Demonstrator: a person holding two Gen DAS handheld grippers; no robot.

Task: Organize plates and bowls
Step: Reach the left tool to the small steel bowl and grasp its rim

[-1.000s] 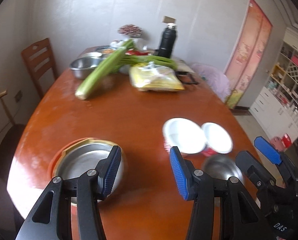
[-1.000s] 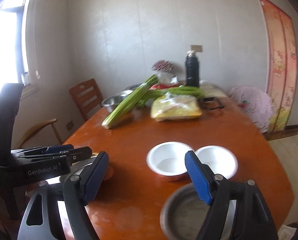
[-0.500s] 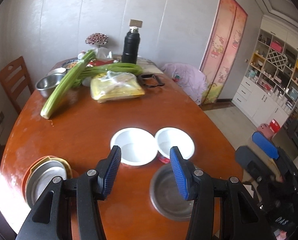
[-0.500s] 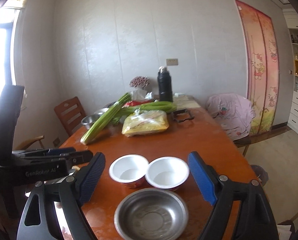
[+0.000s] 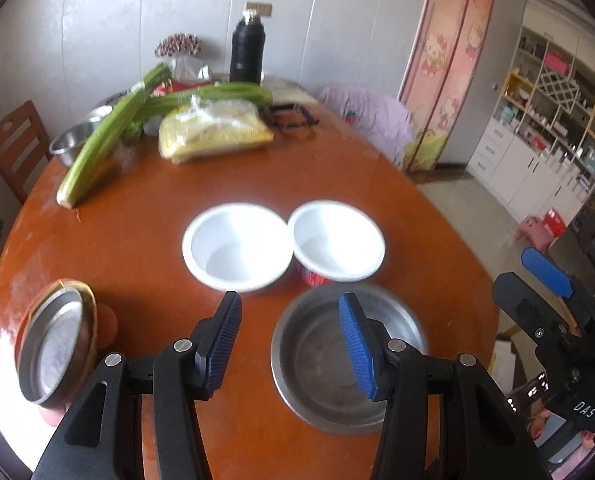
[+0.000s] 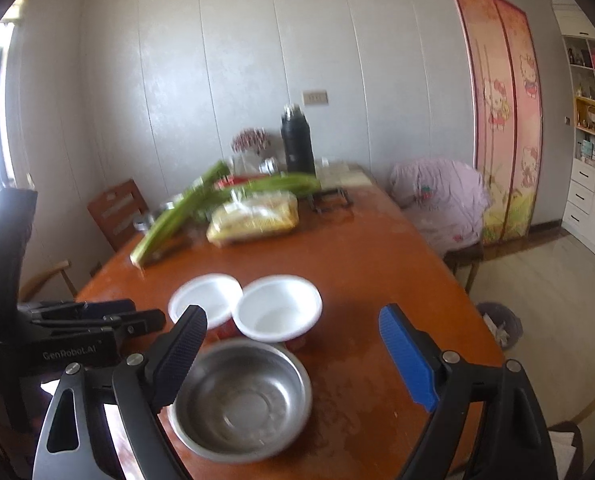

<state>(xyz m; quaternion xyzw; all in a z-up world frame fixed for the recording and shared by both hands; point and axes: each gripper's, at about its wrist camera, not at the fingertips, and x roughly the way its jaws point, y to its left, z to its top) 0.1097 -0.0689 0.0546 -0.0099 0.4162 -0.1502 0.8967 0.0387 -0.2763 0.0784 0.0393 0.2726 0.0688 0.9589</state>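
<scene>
Two white bowls (image 5: 236, 245) (image 5: 337, 245) sit side by side mid-table; they also show in the right wrist view (image 6: 204, 295) (image 6: 278, 307). A steel bowl (image 5: 321, 364) (image 6: 241, 396) lies in front of them near the front edge. A steel bowl stacked on a yellow-rimmed plate (image 5: 55, 344) sits at the front left. My left gripper (image 5: 289, 344) is open and empty, above the table just left of the steel bowl. My right gripper (image 6: 293, 356) is open and empty above the steel bowl.
Celery stalks (image 5: 109, 136), a yellow bagged packet (image 5: 213, 132), a black flask (image 5: 247, 54) and another steel bowl (image 5: 71, 146) crowd the far end of the orange table (image 5: 145, 208). A wooden chair (image 5: 15, 148) stands left; a pink-covered chair (image 6: 441, 200) stands right.
The left gripper has swung right from the plate stack to the white and steel bowls. The right gripper has pulled back and risen, and its jaws have spread wider.
</scene>
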